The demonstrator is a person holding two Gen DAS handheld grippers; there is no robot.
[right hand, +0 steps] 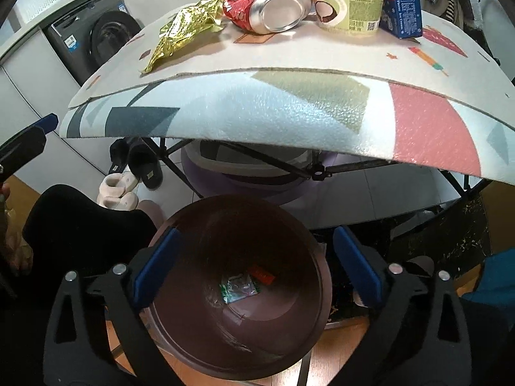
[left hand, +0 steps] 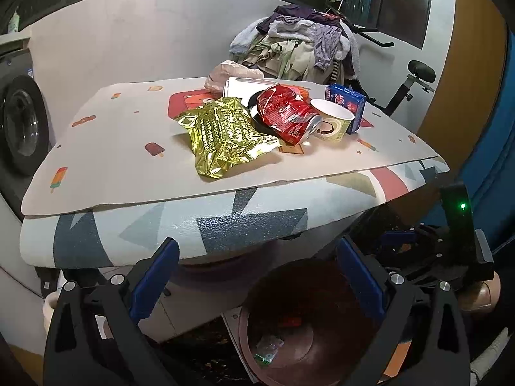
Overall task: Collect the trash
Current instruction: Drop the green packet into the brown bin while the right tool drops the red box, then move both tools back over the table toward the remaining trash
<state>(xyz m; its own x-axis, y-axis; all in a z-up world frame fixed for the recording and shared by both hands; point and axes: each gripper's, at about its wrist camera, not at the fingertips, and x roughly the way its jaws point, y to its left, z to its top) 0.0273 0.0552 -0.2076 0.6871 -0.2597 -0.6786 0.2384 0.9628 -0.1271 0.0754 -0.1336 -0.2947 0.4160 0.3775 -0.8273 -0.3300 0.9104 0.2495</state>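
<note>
While both grippers' fingers (right hand: 154, 267) gape w/ nothing held, bin (right hand: 180, 347) holds green wrapper (right hand: 238, 289), red scrap (right hand: 262, 272).

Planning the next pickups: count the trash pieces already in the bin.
2: a green wrapper on the bin floor, and a red scrap touching it on the far side. More may hide in the dark.
</note>
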